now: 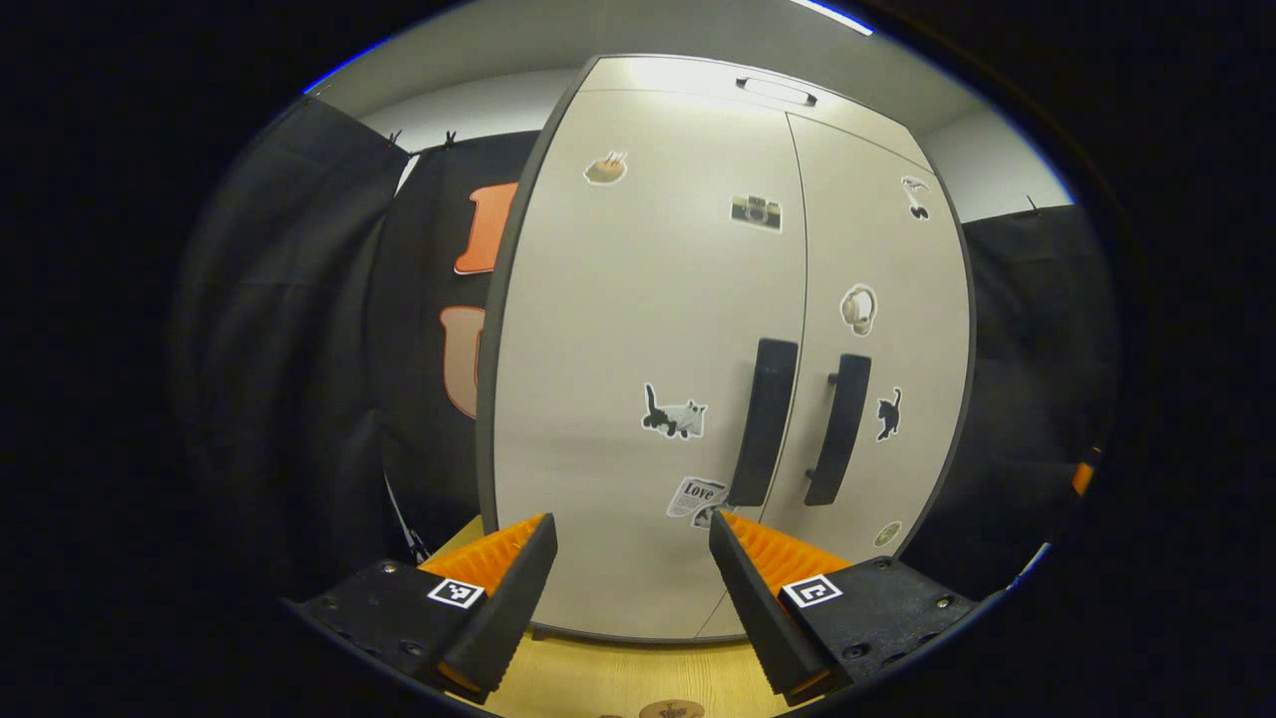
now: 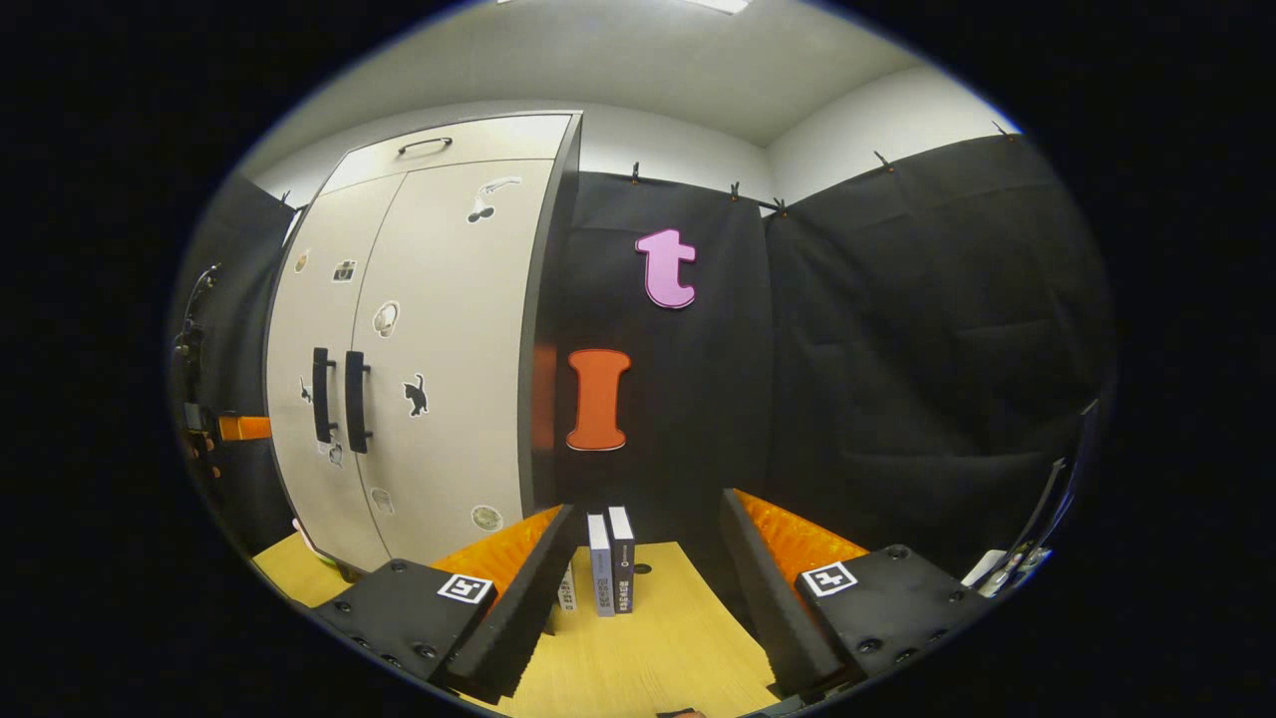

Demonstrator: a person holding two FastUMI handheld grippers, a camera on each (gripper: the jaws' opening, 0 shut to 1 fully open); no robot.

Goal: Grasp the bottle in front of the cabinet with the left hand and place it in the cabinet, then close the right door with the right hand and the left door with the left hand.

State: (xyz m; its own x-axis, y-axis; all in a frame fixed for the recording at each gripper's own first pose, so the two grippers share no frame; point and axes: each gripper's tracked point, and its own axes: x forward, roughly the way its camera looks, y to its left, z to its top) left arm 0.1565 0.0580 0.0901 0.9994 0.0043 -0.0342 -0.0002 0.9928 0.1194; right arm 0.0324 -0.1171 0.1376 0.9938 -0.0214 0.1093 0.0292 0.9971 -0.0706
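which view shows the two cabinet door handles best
The left gripper view: the cabinet faces it nearly square and close, so both handles stand large and clear on the closed doors. The right gripper view sees the same handles smaller, off to one side and at an angle.

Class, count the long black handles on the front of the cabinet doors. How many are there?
2: one handle on the left door beside the centre seam, and one handle on the right door just across that seam. Both stand upright, side by side.

cabinet (image 2: 419, 349) on table (image 2: 658, 638), books (image 2: 611, 563) beside
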